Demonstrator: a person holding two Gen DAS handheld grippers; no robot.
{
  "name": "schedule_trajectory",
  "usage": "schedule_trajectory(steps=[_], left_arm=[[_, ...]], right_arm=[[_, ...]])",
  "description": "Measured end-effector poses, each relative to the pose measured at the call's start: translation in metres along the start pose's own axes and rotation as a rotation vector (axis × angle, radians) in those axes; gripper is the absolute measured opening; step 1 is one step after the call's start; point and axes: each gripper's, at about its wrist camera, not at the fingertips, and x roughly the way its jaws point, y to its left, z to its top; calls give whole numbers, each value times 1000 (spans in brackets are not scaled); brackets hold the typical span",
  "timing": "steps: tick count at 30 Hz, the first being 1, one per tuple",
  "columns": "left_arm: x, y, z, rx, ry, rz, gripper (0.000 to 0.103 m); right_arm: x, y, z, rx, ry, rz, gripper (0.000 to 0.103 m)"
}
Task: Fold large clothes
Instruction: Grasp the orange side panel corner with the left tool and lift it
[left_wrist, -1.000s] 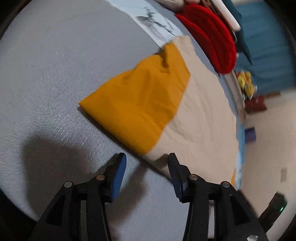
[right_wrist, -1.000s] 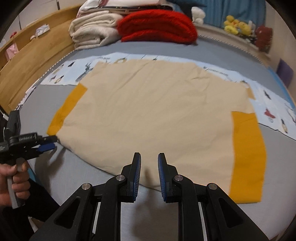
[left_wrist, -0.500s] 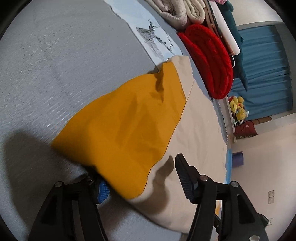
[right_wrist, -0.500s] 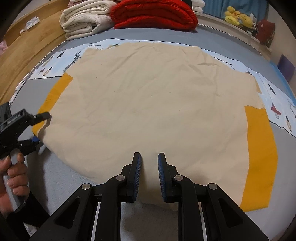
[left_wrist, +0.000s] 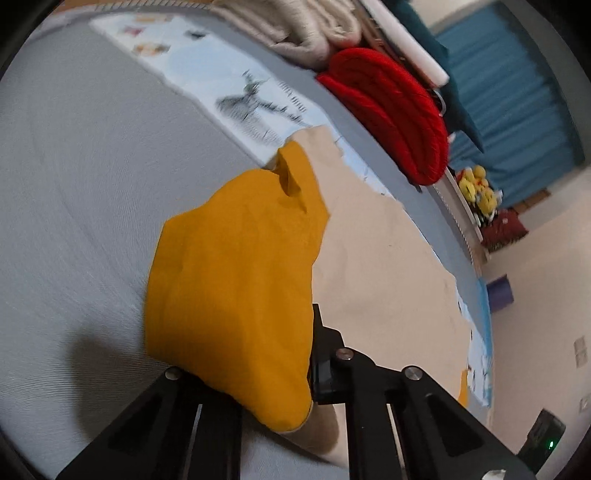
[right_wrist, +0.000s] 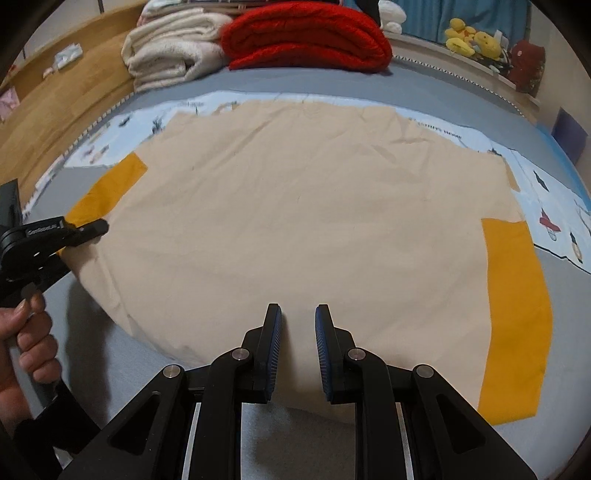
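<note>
A big cream cloth shirt with orange-yellow sleeves (right_wrist: 295, 221) lies spread flat across the middle of the grey bed (right_wrist: 369, 85). At the left edge, the left black gripper (right_wrist: 94, 230) is squeezing together on the orange sleeve (left_wrist: 236, 288), which bunches up over it. At the bottom, the right black gripper (right_wrist: 298, 349) hangs over the shirt's near edge, its blue pads (right_wrist: 275, 354) a little apart, holding nothing.

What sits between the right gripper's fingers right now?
No fold is pinched. In the right wrist view the right gripper hovers with a gap between its fingers, over the flat beige shirt.
</note>
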Motion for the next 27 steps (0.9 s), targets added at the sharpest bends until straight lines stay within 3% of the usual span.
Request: schedule_trajectory(steps=[4, 10, 14, 18, 19, 22, 27], left_arm=[[-40, -9, 9, 77, -9, 56, 11], [-107, -3, 14, 255, -71, 164, 11], [-124, -4, 1, 309, -99, 200, 11], [-124, -26, -22, 414, -116, 217, 11], [-125, -36, -25, 446, -126, 216, 11], [-127, -61, -32, 515, -139, 198, 11], [-124, -117, -54, 670, -142, 149, 11]], right_arm=[[-18, 7, 3, -14, -60, 45, 20], [-37, 46, 1, -78, -74, 270, 20], [-13, 80, -10, -143, 35, 319, 20], [36, 86, -26, -111, 217, 301, 20], [39, 83, -25, -90, 221, 307, 20], [19, 70, -10, -63, 161, 283, 20], [-66, 12, 23, -67, -93, 193, 21]])
